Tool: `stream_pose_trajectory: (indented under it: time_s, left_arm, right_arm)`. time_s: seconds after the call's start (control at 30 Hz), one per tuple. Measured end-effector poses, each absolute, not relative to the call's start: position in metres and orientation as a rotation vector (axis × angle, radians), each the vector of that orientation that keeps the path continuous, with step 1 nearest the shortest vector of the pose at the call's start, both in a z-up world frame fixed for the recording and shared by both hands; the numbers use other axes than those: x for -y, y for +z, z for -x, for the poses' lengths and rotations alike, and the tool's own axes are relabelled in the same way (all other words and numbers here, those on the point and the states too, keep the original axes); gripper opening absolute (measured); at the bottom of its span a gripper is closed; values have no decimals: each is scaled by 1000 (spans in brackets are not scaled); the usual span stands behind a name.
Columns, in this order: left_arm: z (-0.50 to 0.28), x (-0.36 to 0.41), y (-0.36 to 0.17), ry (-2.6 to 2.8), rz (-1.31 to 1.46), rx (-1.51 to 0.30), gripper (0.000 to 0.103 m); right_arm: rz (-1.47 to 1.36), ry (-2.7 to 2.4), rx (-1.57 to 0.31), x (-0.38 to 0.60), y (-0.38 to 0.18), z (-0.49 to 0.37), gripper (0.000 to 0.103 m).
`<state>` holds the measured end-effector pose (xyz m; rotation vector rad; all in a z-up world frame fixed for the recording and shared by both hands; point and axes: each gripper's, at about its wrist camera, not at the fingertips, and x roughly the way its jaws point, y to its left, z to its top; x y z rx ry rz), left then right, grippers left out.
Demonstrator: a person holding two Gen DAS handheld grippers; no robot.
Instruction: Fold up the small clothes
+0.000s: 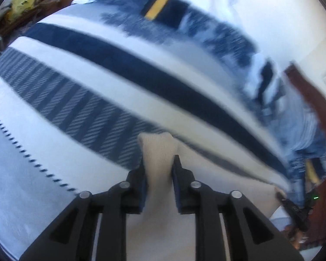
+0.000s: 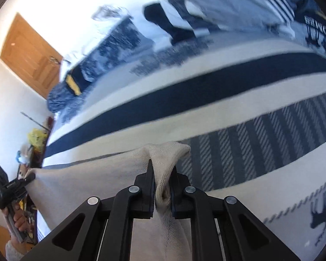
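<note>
Looking along the left gripper (image 1: 158, 163), its fingers pinch a bunched corner of the cream cloth (image 1: 156, 148) above the striped blanket (image 1: 119, 69). Right-wrist view: the right gripper (image 2: 162, 170) clamps another corner of that cloth (image 2: 169, 152), stretched toward the left gripper (image 2: 29, 177).

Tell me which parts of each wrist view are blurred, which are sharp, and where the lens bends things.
Left wrist view: the left gripper and the pinched cream garment are sharp; the striped blanket and the blue clothes smear with motion. Right wrist view: the right gripper is crisp; the far clothing pile streaks; the door leans, and the blanket's stripes bow with fisheye distortion.
</note>
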<state>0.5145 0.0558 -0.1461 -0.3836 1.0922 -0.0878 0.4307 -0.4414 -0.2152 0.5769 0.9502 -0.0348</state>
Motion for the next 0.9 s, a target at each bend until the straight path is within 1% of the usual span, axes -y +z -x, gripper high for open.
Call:
stream_pose_trajectory:
  time_s: [0.07, 0.1, 0.13, 0.17, 0.2, 0.23, 0.27, 0.3, 0.4, 0.47, 0.53, 0.57, 0.6, 0.7, 0.77, 0.83, 0.87, 0.9]
  left_arm:
    - [-499, -64, -155, -47, 329, -1100, 20]
    - [-486, -69, -156, -45, 335, -1096, 25]
    - [-469, -75, -156, -54, 337, -1094, 29]
    - [-446, -82, -156, -54, 341, -1084, 36]
    - [-425, -87, -155, -52, 343, -1069, 43]
    - [-400, -89, -156, -60, 341, -1061, 45]
    - [-374, -90, -159, -74, 347, -1059, 47]
    - [-354, -91, -165, -82, 365, -1065, 47]
    - [-301, -97, -194, -95, 436, -1097, 47]
    - [-273, -107, -215, -92, 523, -1083, 47]
    - [-266, -112, -227, -74, 563, -1111, 45]
    - [-269, -112, -224, -58, 567, -1124, 41]
    - [-271, -113, -217, -63, 580, -1118, 41]
    - [-275, -112, -195, -102, 573, -1044, 41]
    - [-280, -108, -198, -108, 558, -1049, 41]
    - [-286, -108, -206, -99, 565, -1070, 32]
    - [-290, -107, -211, -88, 568, -1080, 24]
    - [-293, -108, -214, -86, 583, -1086, 23]
  right_arm:
    - [-531, -88, -1016, 439, -238, -439, 20]
    - [-504, -124, -1059, 438, -246, -438, 23]
    - [-498, -146, -1065, 438, -248, -428, 23]
    - [-502, -148, -1048, 437, -244, -415, 25]
    - [-514, -132, -1028, 434, -237, -388, 35]
    - [-528, -116, -1012, 431, -232, -366, 53]
    - [-553, -109, -976, 428, -225, -333, 64]
    - [-575, -104, -952, 425, -224, -312, 79]
    - [-723, -38, -913, 411, -240, -233, 79]
    - [-831, -38, -912, 404, -263, -197, 75]
    - [-883, -20, -934, 396, -281, -186, 57]
    - [-876, -23, -954, 394, -285, -187, 53]
    - [-874, -24, -955, 392, -285, -188, 46]
    - [-873, -8, -975, 388, -286, -195, 43]
    - [-909, 18, -968, 386, -285, -199, 43]
    - [-852, -24, -983, 383, -284, -204, 43]
    - [-833, -45, -995, 383, -286, -207, 43]
    - [-840, -66, -993, 383, -289, -208, 41]
